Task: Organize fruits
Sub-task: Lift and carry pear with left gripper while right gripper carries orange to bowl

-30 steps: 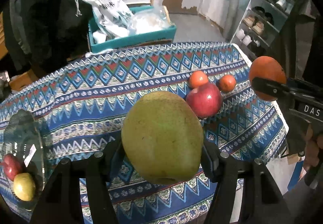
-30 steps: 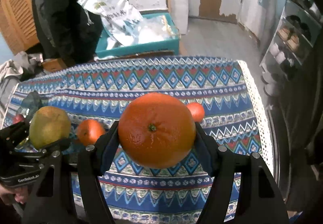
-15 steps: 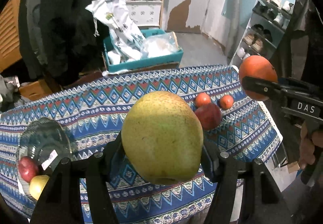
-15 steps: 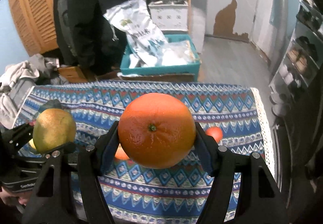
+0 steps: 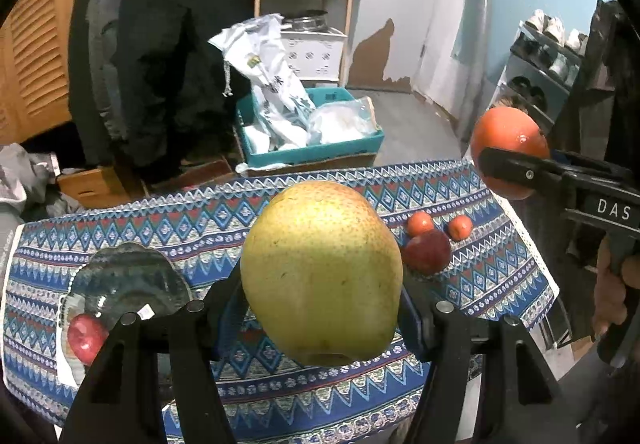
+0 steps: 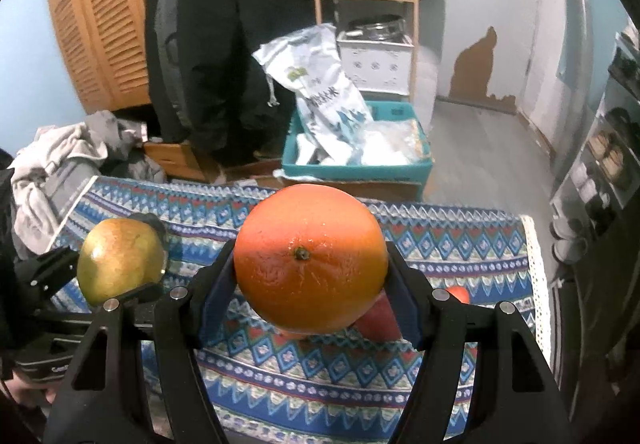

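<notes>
- Both grippers have risen since a second ago, so the patterned tablecloth (image 5: pixel 500 276) lies farther below.
- Left gripper (image 5: pixel 320 304) clamps a yellow-green pear (image 5: pixel 320 272) in the air.
- Right gripper (image 6: pixel 308 284) clamps an orange (image 6: pixel 310 258) above the cloth.
- Red apple (image 5: pixel 426 252) and two small oranges (image 5: pixel 420 223) rest together on the cloth's right side.
- Dark glass plate (image 5: pixel 128 284) at left holds another red apple (image 5: pixel 86 336).

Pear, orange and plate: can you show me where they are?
pear (image 5: pixel 320 272), left wrist view, middle of its yellow skin
orange (image 6: pixel 310 258), right wrist view, by its stem dimple
plate (image 5: pixel 128 280), left wrist view, bare dark glass
</notes>
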Tool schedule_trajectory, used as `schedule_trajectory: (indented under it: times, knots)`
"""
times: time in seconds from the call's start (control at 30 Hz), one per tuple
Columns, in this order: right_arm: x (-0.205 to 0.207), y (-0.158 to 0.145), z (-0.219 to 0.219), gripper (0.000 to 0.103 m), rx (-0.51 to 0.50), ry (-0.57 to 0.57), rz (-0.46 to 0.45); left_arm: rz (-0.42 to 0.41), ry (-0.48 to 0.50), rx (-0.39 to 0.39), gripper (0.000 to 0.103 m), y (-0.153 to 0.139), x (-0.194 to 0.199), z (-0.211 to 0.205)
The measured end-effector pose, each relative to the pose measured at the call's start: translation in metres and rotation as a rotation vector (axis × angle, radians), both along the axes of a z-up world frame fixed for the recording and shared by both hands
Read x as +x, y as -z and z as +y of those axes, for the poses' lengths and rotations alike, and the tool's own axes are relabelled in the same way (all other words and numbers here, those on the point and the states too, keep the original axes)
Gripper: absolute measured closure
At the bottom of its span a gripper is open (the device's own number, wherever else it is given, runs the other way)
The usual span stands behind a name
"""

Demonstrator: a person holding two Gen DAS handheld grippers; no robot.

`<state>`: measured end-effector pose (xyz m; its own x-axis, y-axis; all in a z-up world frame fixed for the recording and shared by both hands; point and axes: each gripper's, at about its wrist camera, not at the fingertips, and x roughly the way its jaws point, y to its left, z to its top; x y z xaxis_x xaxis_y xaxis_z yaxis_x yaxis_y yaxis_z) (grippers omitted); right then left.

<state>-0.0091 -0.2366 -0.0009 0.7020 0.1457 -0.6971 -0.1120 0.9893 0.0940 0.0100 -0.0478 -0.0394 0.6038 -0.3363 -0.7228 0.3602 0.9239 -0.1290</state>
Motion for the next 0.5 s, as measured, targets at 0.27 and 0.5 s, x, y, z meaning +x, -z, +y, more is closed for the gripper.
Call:
schedule_trajectory:
  times: [0.27, 0.5]
  knots:
    - [0.009, -0.009, 0.034, 0.034, -0.004, -0.057, -0.012, -0.018, -0.049, -0.002, 0.037, -0.006, 0.001, 0.027]
    - [0.022, -0.013, 0.069, 0.034, 0.002, -0.111, -0.011, -0.005, -0.098, -0.022, 0.037, -0.004, 0.007, 0.053]
